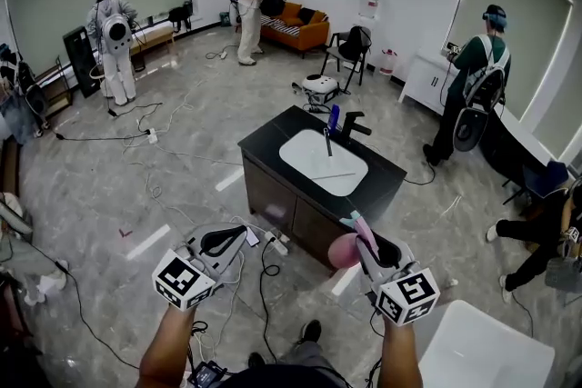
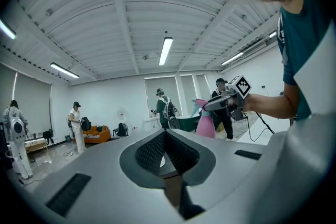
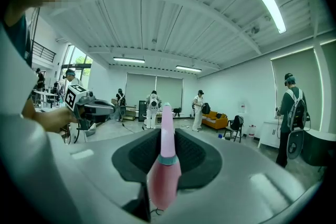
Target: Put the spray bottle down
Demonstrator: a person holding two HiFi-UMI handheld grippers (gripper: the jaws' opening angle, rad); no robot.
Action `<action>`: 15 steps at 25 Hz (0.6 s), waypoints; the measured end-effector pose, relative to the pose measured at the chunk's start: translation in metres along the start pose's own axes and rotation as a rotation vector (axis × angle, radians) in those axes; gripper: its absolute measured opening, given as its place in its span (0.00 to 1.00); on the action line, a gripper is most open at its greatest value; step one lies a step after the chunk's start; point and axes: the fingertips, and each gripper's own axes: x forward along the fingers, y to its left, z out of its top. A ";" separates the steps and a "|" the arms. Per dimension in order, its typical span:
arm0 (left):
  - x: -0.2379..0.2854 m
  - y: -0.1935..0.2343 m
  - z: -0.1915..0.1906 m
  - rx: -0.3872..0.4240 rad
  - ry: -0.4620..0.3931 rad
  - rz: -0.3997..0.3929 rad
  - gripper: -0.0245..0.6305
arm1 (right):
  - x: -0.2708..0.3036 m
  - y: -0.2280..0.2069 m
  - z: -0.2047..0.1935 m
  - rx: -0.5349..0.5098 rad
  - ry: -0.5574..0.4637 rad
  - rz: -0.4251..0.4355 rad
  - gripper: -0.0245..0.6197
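1. Pink plastic spray bottle (image 3: 164, 176) with a teal collar sits clamped in the jaws of my right gripper (image 1: 364, 236), its narrow pink neck rising between them.
2. My right jaws stand partly open, pressed on either side of the bottle's body.
3. In the head view the bottle hangs in the air over the grey tiled floor (image 1: 136, 186), near the front corner of the black-topped counter (image 1: 273, 136) and not resting on it.
4. My left gripper (image 1: 238, 238) is level beside the right one, well apart from it; its jaws are together with nothing between them.
5. The counter carries a white oval sink (image 1: 323, 161) with a black tap (image 1: 352, 124) behind it, and a small blue bottle (image 1: 334, 116) stands just beside the tap.
6. Several other people stand around the room's edges, well away from the counter.
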 end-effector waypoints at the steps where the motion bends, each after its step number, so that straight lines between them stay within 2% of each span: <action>1: 0.008 0.003 0.000 -0.001 0.003 0.009 0.04 | 0.006 -0.009 0.000 0.000 -0.001 0.008 0.18; 8: 0.082 0.029 0.007 -0.011 0.030 0.088 0.04 | 0.056 -0.085 0.006 0.002 -0.008 0.098 0.18; 15: 0.137 0.044 0.008 -0.009 0.045 0.140 0.04 | 0.096 -0.138 0.003 0.006 -0.012 0.164 0.18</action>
